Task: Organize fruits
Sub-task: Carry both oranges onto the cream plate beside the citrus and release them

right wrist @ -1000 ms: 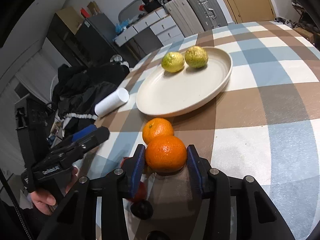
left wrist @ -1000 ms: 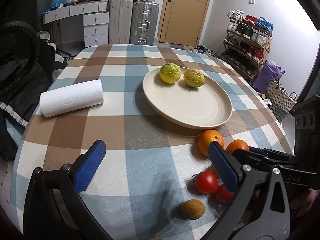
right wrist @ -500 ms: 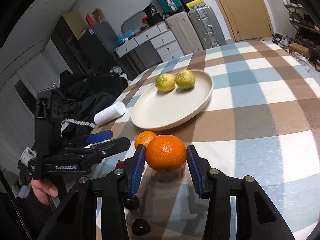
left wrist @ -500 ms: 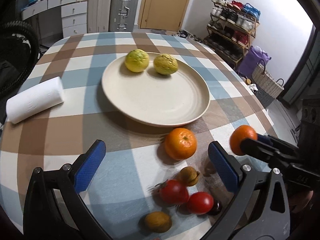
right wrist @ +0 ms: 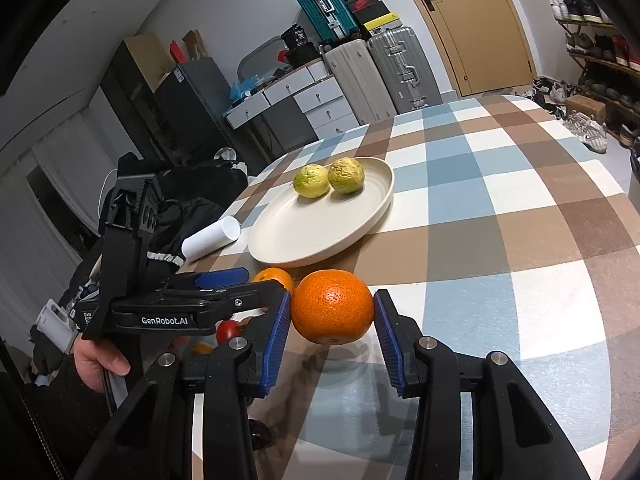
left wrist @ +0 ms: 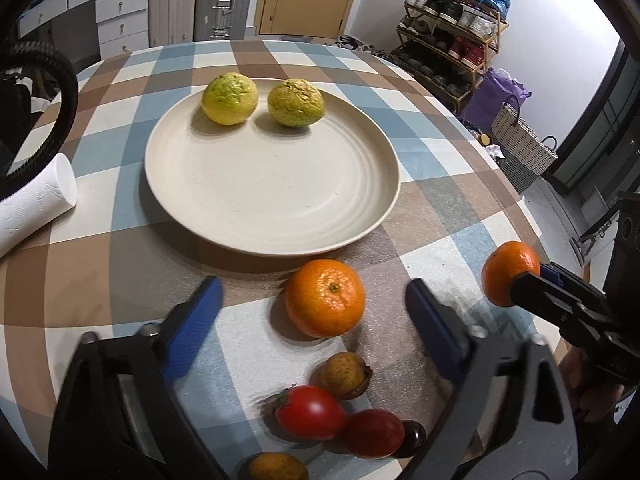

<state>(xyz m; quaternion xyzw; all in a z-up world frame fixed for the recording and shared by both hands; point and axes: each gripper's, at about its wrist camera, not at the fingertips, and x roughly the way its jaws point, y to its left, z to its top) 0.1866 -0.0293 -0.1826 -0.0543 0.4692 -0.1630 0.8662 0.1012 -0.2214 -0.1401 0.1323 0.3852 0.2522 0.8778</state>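
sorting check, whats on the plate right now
Two yellow-green fruits sit side by side at the far edge of the plate. The rest of it is bare. What lies under the fruits is hidden.

Left gripper (left wrist: 314,306) spread wide — orange (left wrist: 325,298) between fingers (left wrist: 192,328).

white walls | wooden door (right wrist: 476,28) | suitcases (right wrist: 376,72) | shoe rack (left wrist: 448,36)

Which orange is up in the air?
The orange clamped in the right gripper is lifted. The other orange sits on the tablecloth near the plate.
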